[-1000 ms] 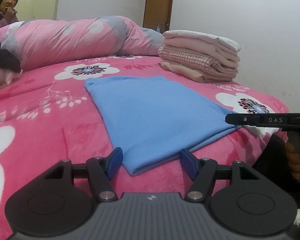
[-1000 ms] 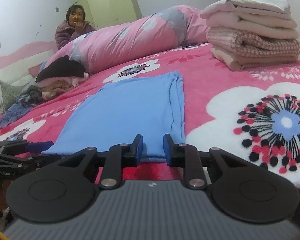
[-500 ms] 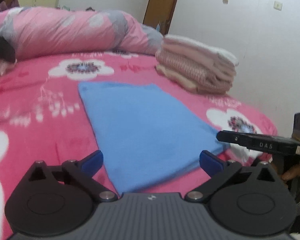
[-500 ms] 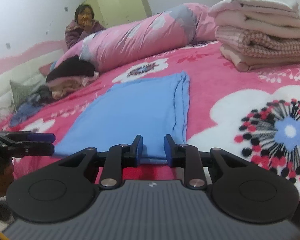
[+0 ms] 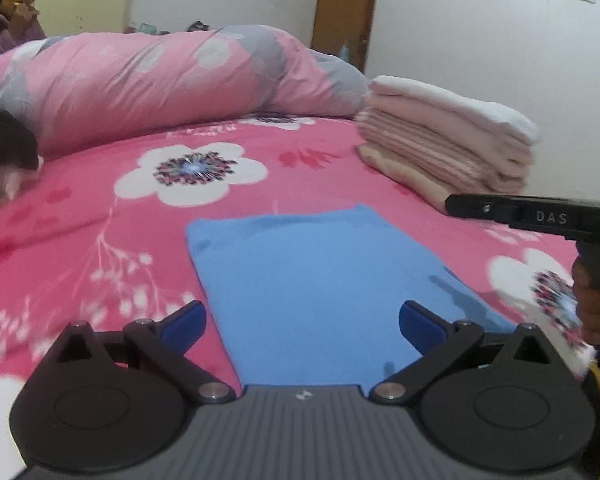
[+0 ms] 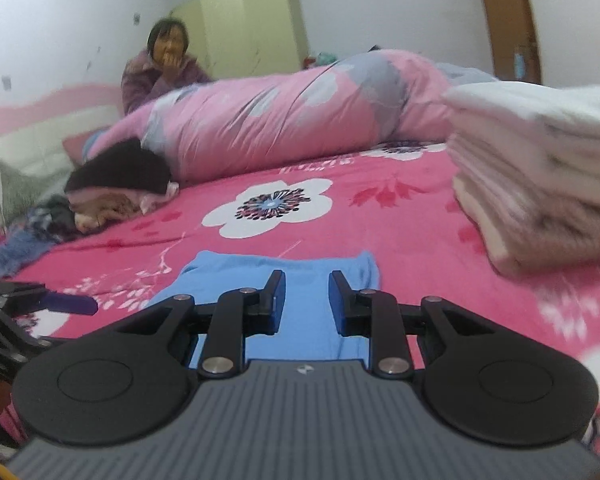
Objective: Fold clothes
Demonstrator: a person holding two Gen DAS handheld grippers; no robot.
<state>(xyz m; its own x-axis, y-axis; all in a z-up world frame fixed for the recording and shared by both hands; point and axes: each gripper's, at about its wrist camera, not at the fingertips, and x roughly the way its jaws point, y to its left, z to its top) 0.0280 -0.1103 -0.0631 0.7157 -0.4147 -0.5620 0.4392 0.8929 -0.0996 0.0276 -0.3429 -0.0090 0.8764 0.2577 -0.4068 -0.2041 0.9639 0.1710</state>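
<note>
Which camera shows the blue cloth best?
The left wrist view shows the blue cloth best: most of its folded top lies open between the wide-apart fingers of the left gripper. In the right wrist view, the right gripper hides much of the cloth, leaving mainly its far edge.

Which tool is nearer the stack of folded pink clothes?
Right. The right tool has the folded stack close on its right; the left tool sits farther back, over the blue garment.
</note>
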